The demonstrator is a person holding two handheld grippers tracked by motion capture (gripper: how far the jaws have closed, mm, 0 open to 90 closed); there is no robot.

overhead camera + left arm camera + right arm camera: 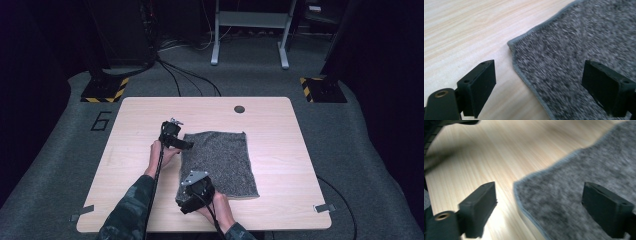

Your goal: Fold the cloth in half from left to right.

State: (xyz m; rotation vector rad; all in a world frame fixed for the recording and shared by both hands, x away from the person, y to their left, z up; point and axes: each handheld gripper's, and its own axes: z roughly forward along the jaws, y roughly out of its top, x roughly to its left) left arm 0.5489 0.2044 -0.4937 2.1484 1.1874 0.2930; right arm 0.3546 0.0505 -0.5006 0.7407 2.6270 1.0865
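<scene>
Speckled grey rectangular cloth with a stitched grey hem [220, 162] lies flat on the light wood-grain desk [135, 150], a bit right of the desk's centre, long side running away from the person. A small dark round grommet hole [239, 109] sits in the desk near the far edge, well apart from the cloth.

Left gripper [186, 145]: at the cloth's far-left corner, pointing toward the cloth from its left side. In the left gripper view the jaws stand wide apart with that corner [511, 44] between them; one jaw is over bare desk, the other over the cloth. Pads are not pressing on anything I can make out. Hem at the corner looks slightly lifted off the wood, edge a bit wavy.

Right gripper [186, 204]: at the cloth's near-left corner, grey three-cornered plate on top, cable trailing back along the camouflage sleeve [127, 210]. In the right gripper view the jaws are likewise spread wide, the near-left corner [517, 185] between them, one jaw over wood, the other over cloth. No grip seen. That view is motion-blurred, so I cannot tell whether a pad touches the fabric.

Both hands rest low over the desk; the cloth is held by neither.
</scene>
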